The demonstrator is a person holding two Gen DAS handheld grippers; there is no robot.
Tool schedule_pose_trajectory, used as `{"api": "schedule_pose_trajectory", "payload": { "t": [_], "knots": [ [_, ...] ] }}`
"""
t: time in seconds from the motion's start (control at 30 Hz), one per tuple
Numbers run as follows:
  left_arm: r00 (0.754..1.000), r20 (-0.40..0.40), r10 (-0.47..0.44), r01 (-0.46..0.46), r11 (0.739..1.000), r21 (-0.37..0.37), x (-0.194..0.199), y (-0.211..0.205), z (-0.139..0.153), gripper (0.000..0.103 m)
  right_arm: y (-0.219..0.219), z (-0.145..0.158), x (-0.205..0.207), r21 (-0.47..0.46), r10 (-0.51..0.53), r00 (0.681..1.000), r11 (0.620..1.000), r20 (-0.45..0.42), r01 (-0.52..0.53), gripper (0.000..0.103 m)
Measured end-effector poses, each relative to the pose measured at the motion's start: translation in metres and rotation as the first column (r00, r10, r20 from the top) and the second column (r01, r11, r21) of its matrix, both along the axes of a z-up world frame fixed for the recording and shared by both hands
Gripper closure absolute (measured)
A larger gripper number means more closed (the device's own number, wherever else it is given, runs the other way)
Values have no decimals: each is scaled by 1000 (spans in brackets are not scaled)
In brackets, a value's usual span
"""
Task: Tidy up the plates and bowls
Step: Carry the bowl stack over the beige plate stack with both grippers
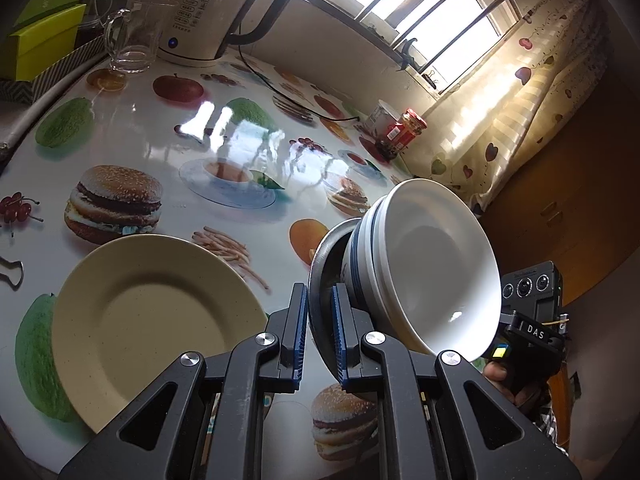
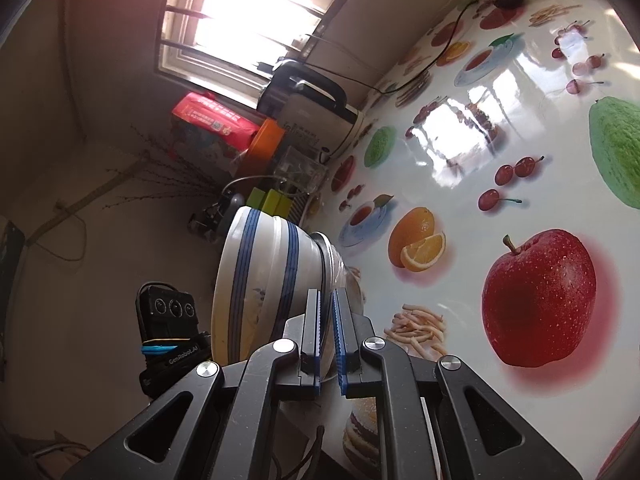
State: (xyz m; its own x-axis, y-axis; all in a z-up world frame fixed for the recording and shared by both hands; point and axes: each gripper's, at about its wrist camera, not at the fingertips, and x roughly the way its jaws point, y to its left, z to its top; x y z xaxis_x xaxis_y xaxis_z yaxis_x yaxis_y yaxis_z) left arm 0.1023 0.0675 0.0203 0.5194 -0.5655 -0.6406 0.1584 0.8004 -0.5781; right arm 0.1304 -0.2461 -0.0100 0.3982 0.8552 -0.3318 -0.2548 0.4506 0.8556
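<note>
A: Above the table's point(image 1: 132, 136) near edge, where is the stack?

B: I see the metal plate point(image 1: 320, 272) carrying two nested blue-banded white bowls point(image 1: 436, 264), lifted clear and tilted. My left tool point(image 1: 320, 336) is clamped on the plate rim; my right tool point(image 2: 326, 340) is clamped on the same rim from the other side.

A: And around it?

B: A cream plate point(image 1: 156, 320) lies on the table just left of the left tool. Kettle point(image 1: 216, 12) and glass jug point(image 1: 132, 36) stand at the far side, well apart.
</note>
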Motion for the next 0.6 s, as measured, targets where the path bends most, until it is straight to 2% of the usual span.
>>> {"api": "schedule_pose_trajectory", "payload": {
  "t": [0.6],
  "knots": [
    [995, 21, 101, -102, 995, 8, -19, 57, 4, 92, 65, 1, 12, -21, 106, 994, 994, -4, -106, 94]
  ]
}}
